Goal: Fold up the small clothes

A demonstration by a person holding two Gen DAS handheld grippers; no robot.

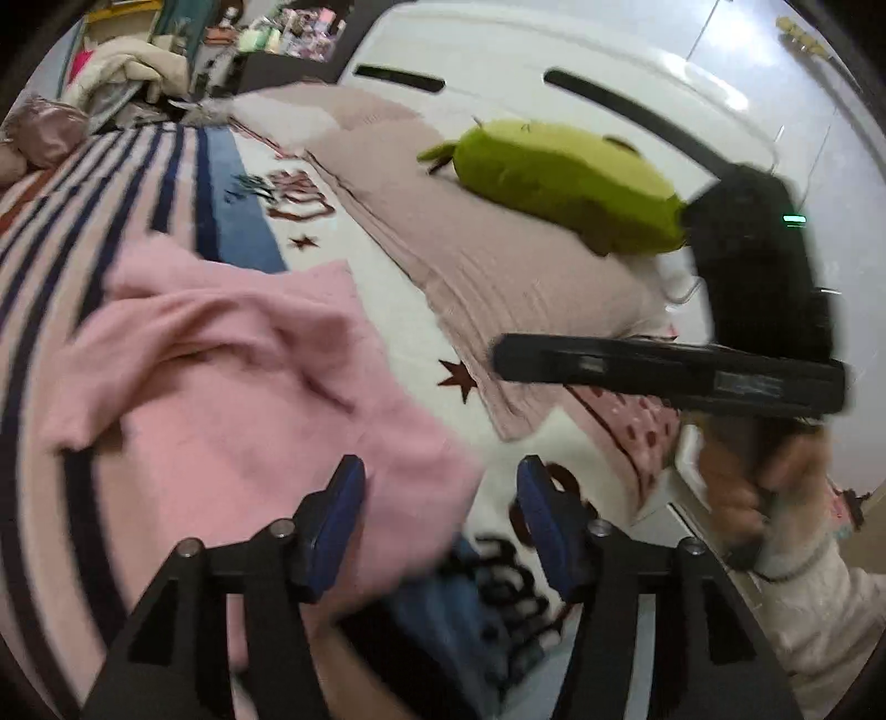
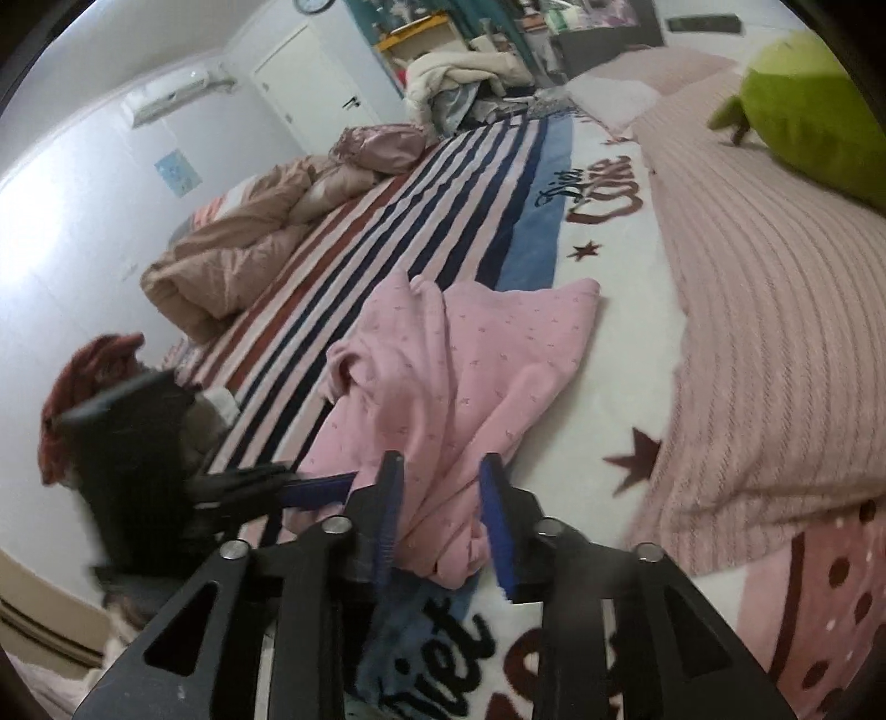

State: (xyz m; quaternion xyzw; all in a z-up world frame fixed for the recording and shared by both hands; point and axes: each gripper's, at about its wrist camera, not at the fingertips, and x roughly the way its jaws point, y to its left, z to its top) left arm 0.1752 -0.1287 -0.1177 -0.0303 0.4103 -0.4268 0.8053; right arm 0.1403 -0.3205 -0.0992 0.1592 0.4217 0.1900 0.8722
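A small pink garment [image 1: 221,387] lies crumpled on the printed bed cover [image 1: 387,299]. It also shows in the right wrist view [image 2: 454,382]. My left gripper [image 1: 440,531] is open, its blue pads on either side of the garment's near right edge. My right gripper [image 2: 440,526] is open just above the garment's near hem; cloth lies between and below the pads. The right gripper also shows in the left wrist view [image 1: 664,371], held by a hand at the right. The left gripper shows in the right wrist view [image 2: 310,487] at the garment's left edge.
A ribbed pink blanket [image 2: 764,343] lies to the right, with a green plush toy [image 1: 559,183] on it. A bunched beige quilt [image 2: 238,255] sits at the far left of the bed. A white wardrobe [image 1: 609,50] stands beyond. Clutter fills the far end of the room.
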